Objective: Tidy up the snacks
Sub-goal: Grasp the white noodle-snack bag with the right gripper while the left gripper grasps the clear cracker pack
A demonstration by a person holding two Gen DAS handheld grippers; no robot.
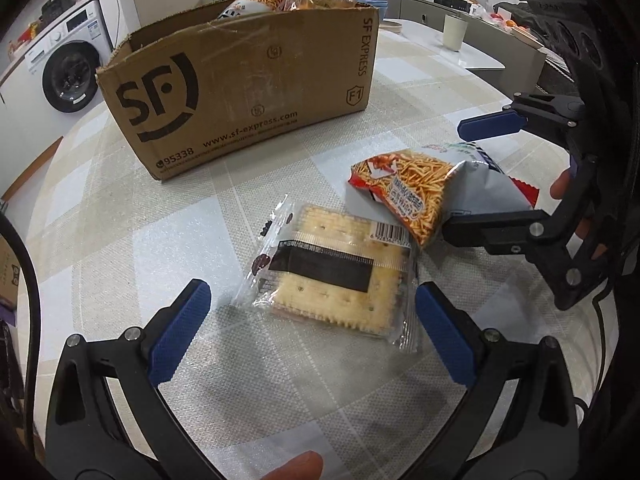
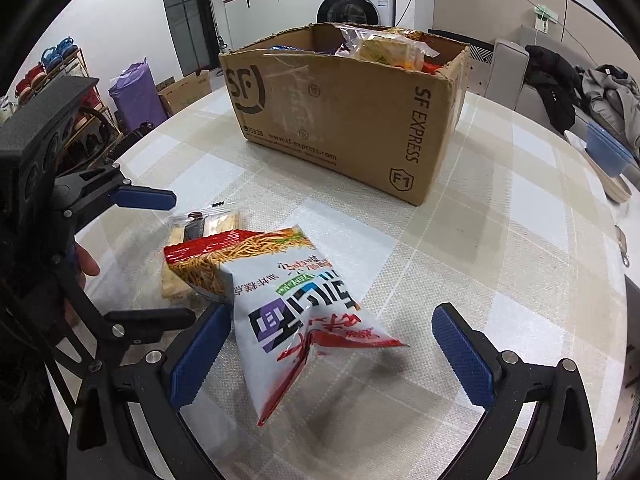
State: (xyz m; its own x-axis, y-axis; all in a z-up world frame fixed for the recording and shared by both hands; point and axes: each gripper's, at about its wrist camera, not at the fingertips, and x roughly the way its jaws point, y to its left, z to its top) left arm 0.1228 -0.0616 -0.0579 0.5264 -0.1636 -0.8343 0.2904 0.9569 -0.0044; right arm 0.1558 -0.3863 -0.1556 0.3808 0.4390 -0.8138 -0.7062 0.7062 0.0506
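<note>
A clear pack of square crackers point(image 1: 336, 276) lies flat on the checked tablecloth, between the wide-apart fingers of my left gripper point(image 1: 312, 332), which is open. A red and white bag of fried noodle snack point(image 2: 288, 300) rests partly on the crackers point(image 2: 212, 222). My right gripper point(image 2: 332, 356) is open around the bag's near end, its left pad close to the bag's edge. In the left wrist view the right gripper point(image 1: 454, 180) straddles the bag point(image 1: 420, 192) from the right. The left gripper point(image 2: 182, 258) shows at the left. The SF cardboard box point(image 1: 240, 92) point(image 2: 340, 112) behind holds several snack bags.
A white cup point(image 1: 454, 32) stands on a low table beyond the box. A blue container point(image 2: 608, 152) and a wooden item sit at the table's right edge. A washing machine point(image 2: 352, 4), a shoe rack, a sofa with clothes and floor boxes surround the table.
</note>
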